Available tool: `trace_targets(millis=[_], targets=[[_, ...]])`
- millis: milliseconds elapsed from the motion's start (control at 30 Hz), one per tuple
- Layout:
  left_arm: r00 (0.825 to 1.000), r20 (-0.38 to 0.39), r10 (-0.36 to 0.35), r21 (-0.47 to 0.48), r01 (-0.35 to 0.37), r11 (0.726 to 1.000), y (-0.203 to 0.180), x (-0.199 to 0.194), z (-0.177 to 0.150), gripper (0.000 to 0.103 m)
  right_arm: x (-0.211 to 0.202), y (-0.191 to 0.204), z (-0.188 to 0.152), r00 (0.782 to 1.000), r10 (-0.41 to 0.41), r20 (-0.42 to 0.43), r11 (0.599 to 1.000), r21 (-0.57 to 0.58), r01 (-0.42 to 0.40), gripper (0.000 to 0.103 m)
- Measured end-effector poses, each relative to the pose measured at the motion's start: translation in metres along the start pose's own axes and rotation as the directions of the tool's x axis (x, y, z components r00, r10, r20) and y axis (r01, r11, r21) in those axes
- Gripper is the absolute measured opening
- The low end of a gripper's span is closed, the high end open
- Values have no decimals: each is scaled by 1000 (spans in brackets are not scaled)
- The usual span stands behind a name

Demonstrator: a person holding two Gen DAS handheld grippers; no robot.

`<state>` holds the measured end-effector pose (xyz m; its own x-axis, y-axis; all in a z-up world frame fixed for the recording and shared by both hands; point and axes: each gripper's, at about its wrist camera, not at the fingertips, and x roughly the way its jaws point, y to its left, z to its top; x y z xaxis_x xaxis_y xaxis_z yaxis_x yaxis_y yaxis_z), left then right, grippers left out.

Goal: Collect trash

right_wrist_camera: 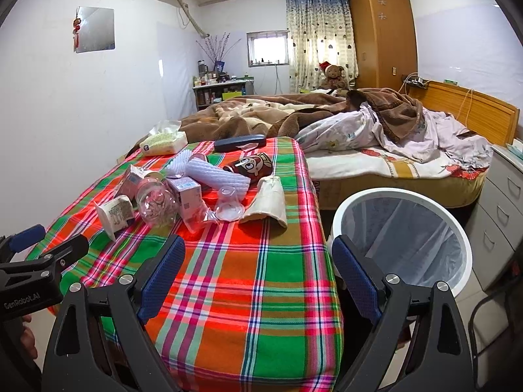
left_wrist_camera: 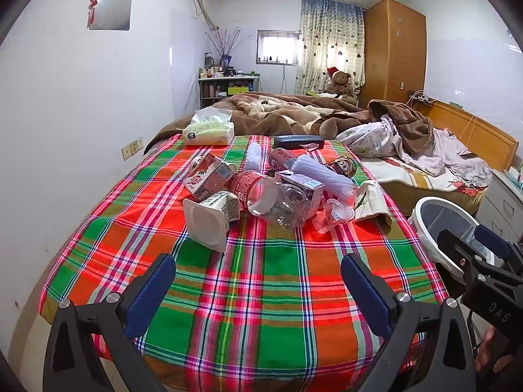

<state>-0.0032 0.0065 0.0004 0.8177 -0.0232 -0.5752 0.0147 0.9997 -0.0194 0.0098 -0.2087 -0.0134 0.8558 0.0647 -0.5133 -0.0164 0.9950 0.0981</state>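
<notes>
A heap of trash lies on the plaid tablecloth (left_wrist_camera: 261, 294): a white yoghurt cup (left_wrist_camera: 209, 220), a crushed clear bottle (left_wrist_camera: 278, 201), red cartons (left_wrist_camera: 206, 176), a white foam net sleeve (left_wrist_camera: 322, 174), a clear plastic cup (right_wrist_camera: 228, 202) and a brown can (right_wrist_camera: 251, 165). A white bin with a clear liner (right_wrist_camera: 405, 228) stands on the floor right of the table. My left gripper (left_wrist_camera: 258, 281) is open and empty, short of the heap. My right gripper (right_wrist_camera: 258, 261) is open and empty over the table's near right edge, beside the bin.
A tissue pack (left_wrist_camera: 209, 130) and a dark case (left_wrist_camera: 299, 140) lie at the table's far end. A beige cloth pouch (right_wrist_camera: 268, 202) lies near the right edge. An unmade bed (right_wrist_camera: 376, 137) is behind, grey drawers (right_wrist_camera: 500, 215) to the right.
</notes>
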Motion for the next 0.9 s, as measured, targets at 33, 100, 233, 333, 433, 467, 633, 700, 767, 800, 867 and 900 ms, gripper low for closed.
trace_targets(millis=[33,100,233,333,433,467,633,700,767,800,867,900], targets=[[1000,0,0,-2,0,1000,0,0,0,103,0,0,0,1000,0,1,1000,-1,0,93],[1000,1,0,-1,0,1000,0,0,0,103,-1,0,1,1000,-3,2,1000,-2,3,93],[1000,3,1,-4,-1,1000,0,0,0,103,0,1,0,1000,-1,0,1000,-3,1,93],[1000,3,0,-5,0,1000,1,0,0,103,0,1,1,1000,-3,1,1000,-3,3,93],[1000,3,1,-6,-1,1000,1,-1,0,103,-1,0,1,1000,-2,2,1000,-2,2,93],[1000,1,0,-5,0,1000,1,0,0,103,-1,0,1,1000,-3,1,1000,-2,3,93],[1000,0,0,-5,0,1000,3,0,0,103,-1,-2,1,1000,-7,3,1000,0,7,93],[1000,-2,-1,-7,1,1000,3,0,0,103,0,-2,2,1000,-8,1,1000,2,8,93],[1000,-3,-1,-7,1,1000,3,0,0,103,1,-2,3,1000,-10,1,1000,3,10,93],[1000,-3,-1,-8,1,1000,4,0,0,103,2,-2,3,1000,-10,1,1000,3,10,93],[1000,-6,-1,-10,1,1000,5,1,1,103,3,-3,3,1000,-11,-1,1000,4,11,93],[1000,-8,-2,-13,1,1000,7,2,2,103,3,-3,4,1000,-12,-1,1000,4,12,93]])
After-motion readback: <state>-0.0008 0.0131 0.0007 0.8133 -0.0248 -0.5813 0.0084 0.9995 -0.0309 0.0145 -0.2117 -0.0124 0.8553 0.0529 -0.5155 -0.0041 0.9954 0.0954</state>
